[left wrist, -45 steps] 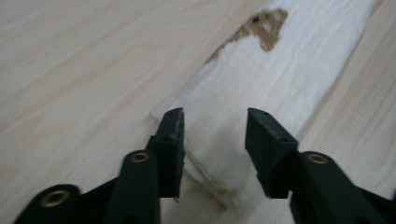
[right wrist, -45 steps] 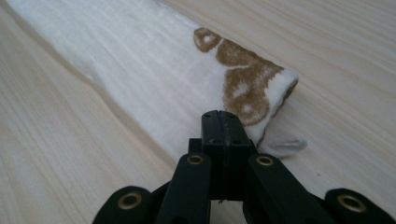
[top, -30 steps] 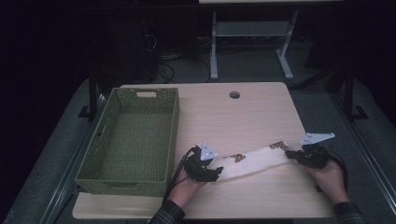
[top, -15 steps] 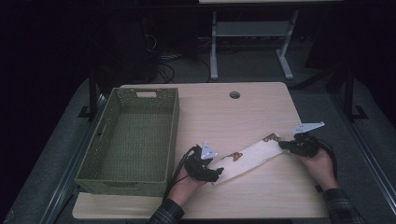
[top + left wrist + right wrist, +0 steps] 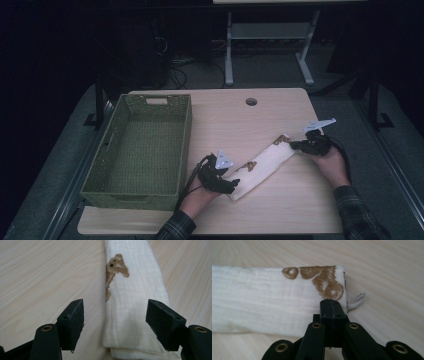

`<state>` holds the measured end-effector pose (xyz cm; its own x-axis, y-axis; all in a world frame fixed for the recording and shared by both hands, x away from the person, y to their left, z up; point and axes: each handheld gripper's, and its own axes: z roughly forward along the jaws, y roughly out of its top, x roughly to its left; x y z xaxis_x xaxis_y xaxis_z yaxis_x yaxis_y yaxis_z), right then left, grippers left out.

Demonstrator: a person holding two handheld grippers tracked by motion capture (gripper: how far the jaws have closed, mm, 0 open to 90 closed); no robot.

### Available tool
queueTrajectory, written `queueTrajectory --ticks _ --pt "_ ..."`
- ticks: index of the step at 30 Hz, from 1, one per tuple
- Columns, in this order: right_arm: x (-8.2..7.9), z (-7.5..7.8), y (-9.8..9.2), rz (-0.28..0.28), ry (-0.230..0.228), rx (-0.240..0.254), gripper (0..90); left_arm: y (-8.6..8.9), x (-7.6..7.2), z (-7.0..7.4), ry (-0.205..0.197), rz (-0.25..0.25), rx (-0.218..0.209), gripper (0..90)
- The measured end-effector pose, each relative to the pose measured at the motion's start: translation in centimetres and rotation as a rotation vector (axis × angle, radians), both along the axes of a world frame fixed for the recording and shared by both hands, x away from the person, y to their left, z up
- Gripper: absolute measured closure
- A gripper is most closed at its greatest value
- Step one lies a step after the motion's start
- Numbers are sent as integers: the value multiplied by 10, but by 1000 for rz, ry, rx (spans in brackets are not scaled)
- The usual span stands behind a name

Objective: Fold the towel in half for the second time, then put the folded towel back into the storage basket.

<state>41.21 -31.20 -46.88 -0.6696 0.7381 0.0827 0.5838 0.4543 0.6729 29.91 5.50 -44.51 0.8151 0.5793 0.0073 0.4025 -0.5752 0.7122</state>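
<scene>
The folded cream muslin cloth with brown bear prints (image 5: 260,167) lies as a long narrow band on the light wooden table (image 5: 235,120), running diagonally between the two hands, to the right of the olive-green woven basket (image 5: 140,150).

Left gripper (image 5: 231,183): positioned at the near end of the cloth. In the left gripper view the band (image 5: 135,302) lies on the table between the two black pads (image 5: 72,322), nearer the right one. The jaws stand wide and have just been opening; neither pad presses on the fabric, and a strip of bare table shows between the left pad and the cloth edge. The cloth is released at this end.

Right gripper (image 5: 295,145): positioned at the far end of the cloth. In the right gripper view its jaws are closed flat together at the edge of the cloth (image 5: 274,302), just below a brown print (image 5: 324,281) near the corner, pinching the fabric there. A short white thread loop (image 5: 357,301) protrudes beside the corner.
</scene>
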Motion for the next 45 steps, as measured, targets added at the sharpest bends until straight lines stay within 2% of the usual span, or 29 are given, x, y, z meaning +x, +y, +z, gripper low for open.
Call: queueTrajectory --ticks 5,9,15,18,21,23,26,29,32,33,36,39,45 --pt "18 0 13 11 -3 -1 899 0 0 1 3 -4 1 304" --pt "24 1 17 15 10 2 897 0 0 1 5 -4 0 305" --pt "22 4 16 14 -8 33 872 -2 1 0 10 -4 1 312" --pt "19 8 14 6 -19 46 775 -3 1 -1 13 -10 -2 316" --pt "12 14 10 8 -47 55 709 -5 2 -2 23 -18 -3 328" --pt "5 19 5 2 -58 79 680 -6 2 -3 25 -22 0 346" --pt "-8 24 0 -7 -77 94 606 -5 4 -3 26 -23 -7 415" --pt "-19 25 -3 -8 -75 83 537 -6 7 -3 18 -24 -10 563" --pt "-33 24 -2 -11 -71 63 458 -7 11 -3 19 -15 -2 828" --pt "-36 23 -2 -9 -74 58 447 -7 13 -2 23 -8 -1 871" --pt "-47 20 -2 -13 -67 49 409 -8 18 -3 20 29 17 897" --pt "-57 19 -2 -13 -71 46 396 -8 19 -5 17 53 56 897" --pt "-69 19 0 7 -78 56 381 -11 15 -13 69 28 70 897"
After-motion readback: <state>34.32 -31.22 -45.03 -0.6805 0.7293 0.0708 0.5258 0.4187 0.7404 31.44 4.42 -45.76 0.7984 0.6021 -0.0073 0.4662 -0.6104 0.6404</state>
